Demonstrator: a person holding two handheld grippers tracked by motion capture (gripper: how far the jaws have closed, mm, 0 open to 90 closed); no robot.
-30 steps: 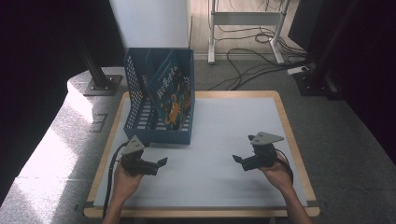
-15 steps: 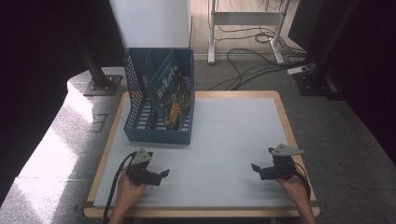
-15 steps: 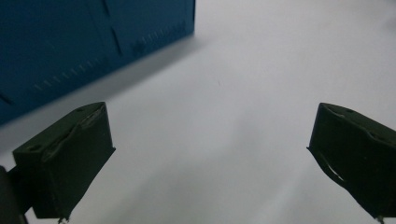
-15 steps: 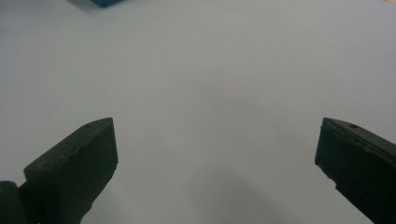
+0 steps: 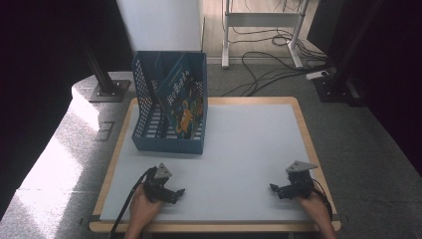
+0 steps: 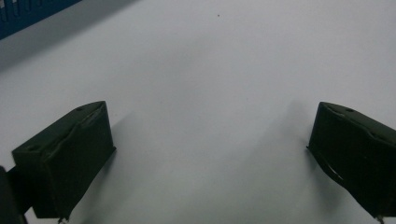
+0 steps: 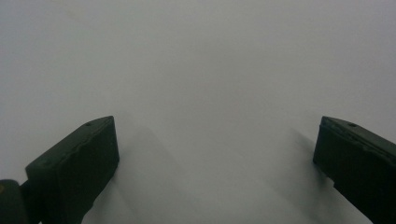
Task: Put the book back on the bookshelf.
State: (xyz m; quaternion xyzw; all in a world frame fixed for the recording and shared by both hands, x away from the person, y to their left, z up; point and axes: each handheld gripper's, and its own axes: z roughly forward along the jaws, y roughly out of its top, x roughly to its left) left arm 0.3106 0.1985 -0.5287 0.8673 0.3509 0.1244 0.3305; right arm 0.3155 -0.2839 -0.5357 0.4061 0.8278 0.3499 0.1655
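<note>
Resting low over the near left part of the table [image 5: 249,149], the left gripper [image 5: 178,191] is held in a hand [image 5: 142,211] that comes in from the near edge. Its jaws are spread wide, as seen in the left gripper view, and nothing is held between them; only the pale table surface is seen in the gap. A black cable [image 5: 130,199] is trailed from it toward the near edge. A strip of blue is seen at the far left corner of the left gripper view, belonging to the blue file holder [image 6: 28,14].

At the near right of the table the right gripper [image 5: 274,188] is held by the other hand [image 5: 313,204], with a grey three-cornered plate on top. Its jaws are likewise set wide apart in the right gripper view, and nothing is gripped; bare table is seen between them. The two grippers are kept well apart, with their jaws turned toward each other across the middle.

Farther off, on the far left part of the table, the blue file holder [image 5: 149,124] is stood upright, well apart from both grippers. A book [image 5: 184,102] with a blue illustrated cover is leaned inside it, tilted. Beyond the table, cables [image 5: 259,74] are seen on the floor beside a white frame [image 5: 263,20].
</note>
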